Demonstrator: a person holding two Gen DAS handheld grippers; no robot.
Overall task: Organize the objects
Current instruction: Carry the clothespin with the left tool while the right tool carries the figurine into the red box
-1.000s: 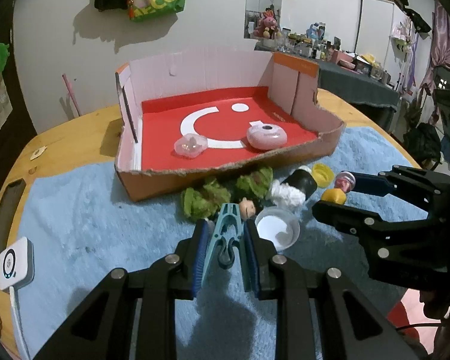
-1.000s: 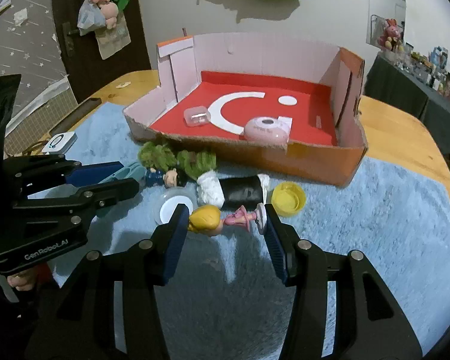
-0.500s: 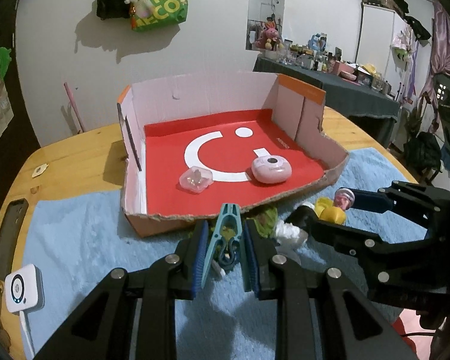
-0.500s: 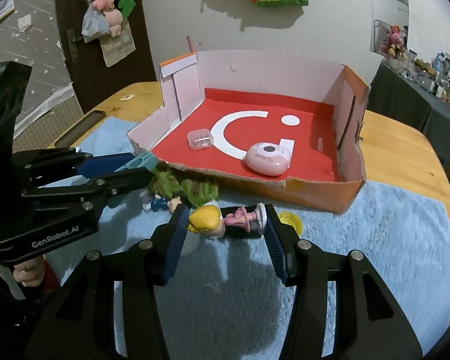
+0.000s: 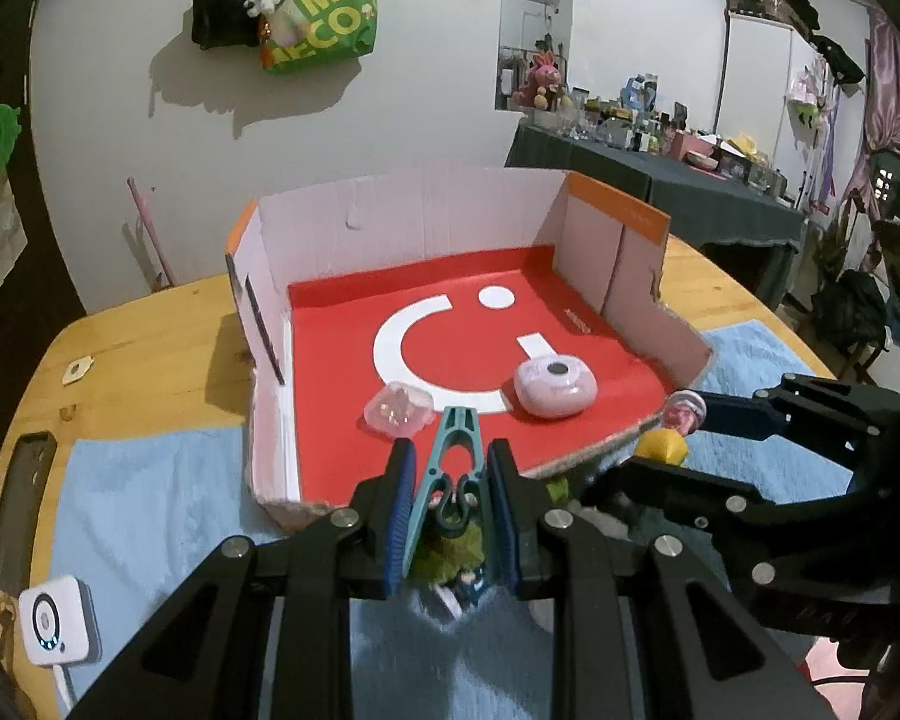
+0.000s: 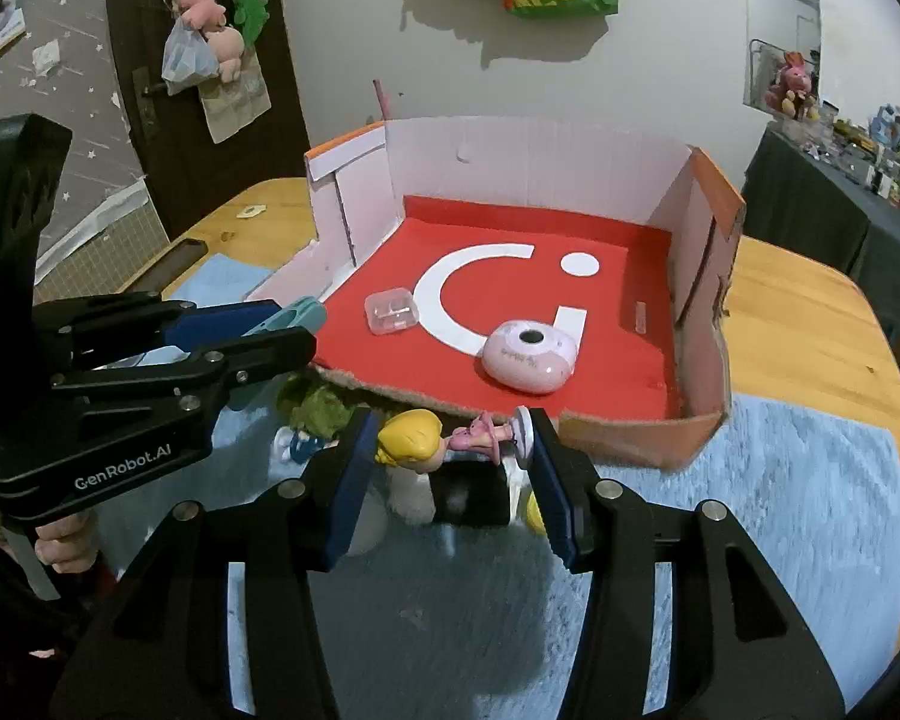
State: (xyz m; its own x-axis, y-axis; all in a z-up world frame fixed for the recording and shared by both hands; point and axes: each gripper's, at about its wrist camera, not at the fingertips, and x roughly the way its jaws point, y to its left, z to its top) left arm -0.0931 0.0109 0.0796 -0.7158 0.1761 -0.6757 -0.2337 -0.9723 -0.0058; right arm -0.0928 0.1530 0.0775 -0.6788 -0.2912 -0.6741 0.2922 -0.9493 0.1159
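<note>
My left gripper (image 5: 450, 474) is shut on a teal clothes peg (image 5: 450, 468), held above the front edge of the cardboard box (image 5: 402, 210) with a red floor. My right gripper (image 6: 450, 450) is shut on a small blonde doll in pink (image 6: 438, 441), held sideways just before the box's front wall (image 6: 630, 429). Inside the box lie a pink round case (image 5: 555, 383) and a clear small plastic case (image 5: 397, 409). The right gripper also shows in the left wrist view (image 5: 678, 432), and the left gripper in the right wrist view (image 6: 294, 330).
On the blue towel (image 6: 750, 510) below the grippers lie green fuzzy toys (image 6: 318, 408), a black-and-white object (image 6: 450, 495) and a yellow cap (image 6: 537, 519). A white device (image 5: 57, 627) and a dark phone (image 5: 21, 504) lie at the table's left edge.
Both grippers have risen from the towel and moved forward toward the box, carrying the peg and the doll. The box looms larger and the loose toys now lie beneath them.
</note>
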